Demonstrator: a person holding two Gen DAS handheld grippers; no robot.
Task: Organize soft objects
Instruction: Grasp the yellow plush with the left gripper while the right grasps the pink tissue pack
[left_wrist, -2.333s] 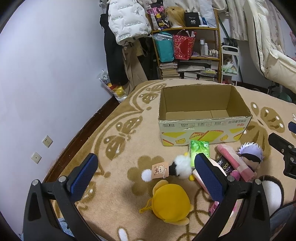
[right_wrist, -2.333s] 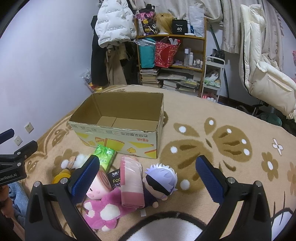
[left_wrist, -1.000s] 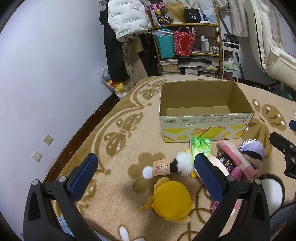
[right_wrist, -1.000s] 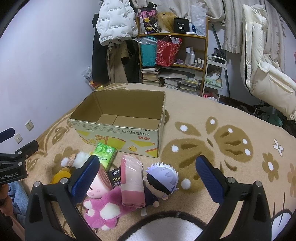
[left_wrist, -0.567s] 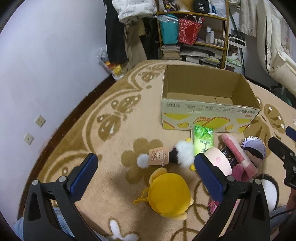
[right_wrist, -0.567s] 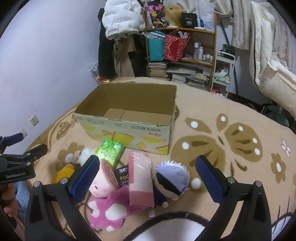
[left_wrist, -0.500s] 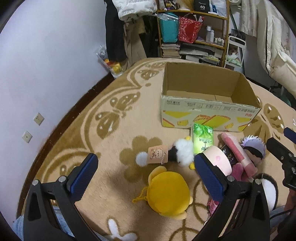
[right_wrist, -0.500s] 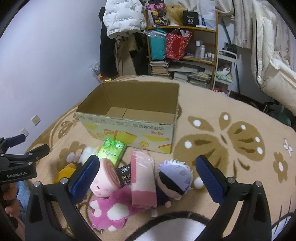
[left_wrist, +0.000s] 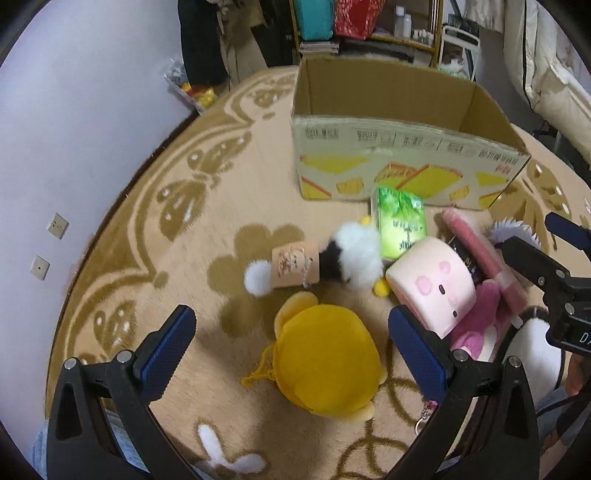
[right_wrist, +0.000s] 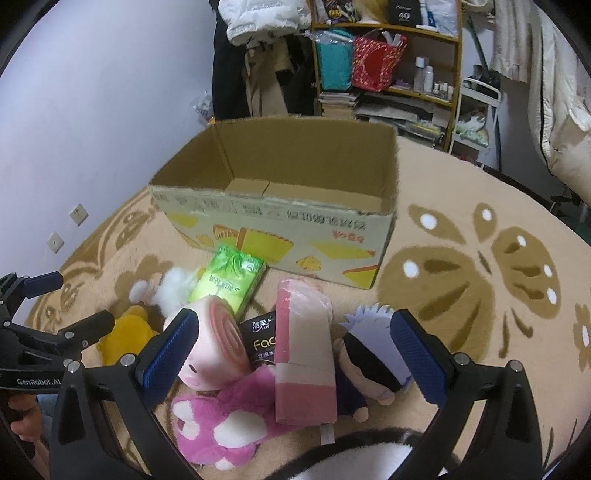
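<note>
An open, empty cardboard box (left_wrist: 399, 133) (right_wrist: 280, 221) stands on the beige patterned carpet. In front of it lie soft things: a yellow plush (left_wrist: 325, 365) (right_wrist: 122, 339), a black-and-white plush with a tag (left_wrist: 347, 258), a green tissue pack (left_wrist: 400, 221) (right_wrist: 229, 284), a pink pig pillow (left_wrist: 432, 284) (right_wrist: 210, 347), a pink rolled towel (right_wrist: 304, 354), a magenta plush (right_wrist: 218, 421) and a white-haired doll (right_wrist: 373, 354). My left gripper (left_wrist: 291, 350) is open above the yellow plush. My right gripper (right_wrist: 291, 354) is open above the towel and pig pillow.
A wooden shelf (right_wrist: 388, 66) with bags, books and bottles stands behind the box, with coats hanging beside it. A purple wall (left_wrist: 74, 110) with sockets runs along the left. A black-and-white furry thing (right_wrist: 369, 458) lies at the near edge.
Both grippers have moved down and forward toward the pile of soft things; the toys and box look larger. Both stay open and hold nothing.
</note>
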